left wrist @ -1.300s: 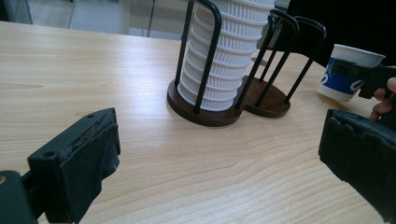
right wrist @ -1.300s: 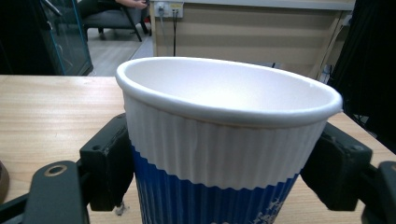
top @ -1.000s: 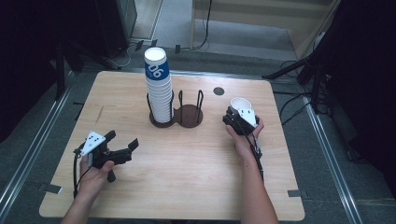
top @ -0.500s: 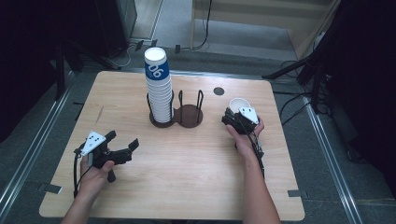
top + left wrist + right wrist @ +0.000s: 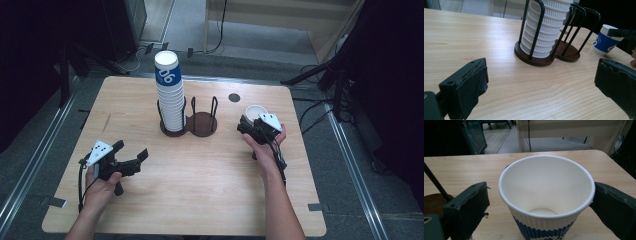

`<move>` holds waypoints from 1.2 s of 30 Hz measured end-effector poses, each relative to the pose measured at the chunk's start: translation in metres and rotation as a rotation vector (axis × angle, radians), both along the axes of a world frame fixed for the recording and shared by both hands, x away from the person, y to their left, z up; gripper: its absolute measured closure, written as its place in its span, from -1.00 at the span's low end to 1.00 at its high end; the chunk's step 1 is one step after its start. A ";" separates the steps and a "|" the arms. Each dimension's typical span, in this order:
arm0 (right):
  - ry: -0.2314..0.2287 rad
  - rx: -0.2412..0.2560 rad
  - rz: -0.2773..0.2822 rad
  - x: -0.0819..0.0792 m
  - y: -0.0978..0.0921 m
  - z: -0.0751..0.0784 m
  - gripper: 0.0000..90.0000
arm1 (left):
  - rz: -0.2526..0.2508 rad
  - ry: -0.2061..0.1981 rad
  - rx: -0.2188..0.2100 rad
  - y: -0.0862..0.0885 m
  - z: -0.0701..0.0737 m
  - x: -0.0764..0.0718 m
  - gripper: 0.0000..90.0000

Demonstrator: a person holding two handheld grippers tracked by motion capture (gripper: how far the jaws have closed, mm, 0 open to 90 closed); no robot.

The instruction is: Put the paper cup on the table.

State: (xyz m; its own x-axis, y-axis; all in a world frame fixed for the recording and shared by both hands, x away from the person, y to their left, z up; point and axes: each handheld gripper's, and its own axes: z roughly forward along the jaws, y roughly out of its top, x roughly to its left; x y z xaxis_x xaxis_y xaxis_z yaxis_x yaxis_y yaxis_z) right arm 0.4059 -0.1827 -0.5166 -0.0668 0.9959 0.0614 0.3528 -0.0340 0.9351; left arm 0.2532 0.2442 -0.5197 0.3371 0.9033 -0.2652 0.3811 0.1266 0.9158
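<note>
Light wood table (image 5: 200, 200), rounded corners, visible grain, small dark round hole (image 5: 234, 97) near the far edge; grey floor around it, metal rails on both sides, black stands and cables beyond, room mostly dark. My right gripper (image 5: 251, 124) is at the table's right side with the cup (image 5: 546, 197) standing upright between its jaws — jaws apart, left pad clearly off the wall, right pad at the rim, can't tell if it touches. Cup is paper: white smooth inside, rolled rim, ribbed outside with a blue band low down. My left gripper (image 5: 131, 159) sits low over the near left of the table, jaws wide apart, nothing between them; pads are black, worn and rough. Mid-table, the holder (image 5: 202, 125) — dark brown double base, thin black wire hoops. Its left bay carries a tall stack (image 5: 170, 95) of ribbed white cups, top one blue with white digits; right bay bare. Cup stands to the holder's right, apart from it.
</note>
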 end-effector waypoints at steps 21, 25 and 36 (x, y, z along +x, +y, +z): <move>-0.069 0.031 0.018 -0.034 -0.014 0.024 -0.95 | 0.046 0.039 0.173 0.007 -0.015 -0.002 -1.00; -0.080 0.037 0.024 -0.040 -0.018 0.026 -0.95 | 0.058 0.043 0.169 0.009 -0.018 -0.003 -1.00; -0.113 0.055 0.046 -0.061 -0.029 0.033 -0.95 | 0.096 0.048 0.199 0.016 -0.025 -0.006 -1.00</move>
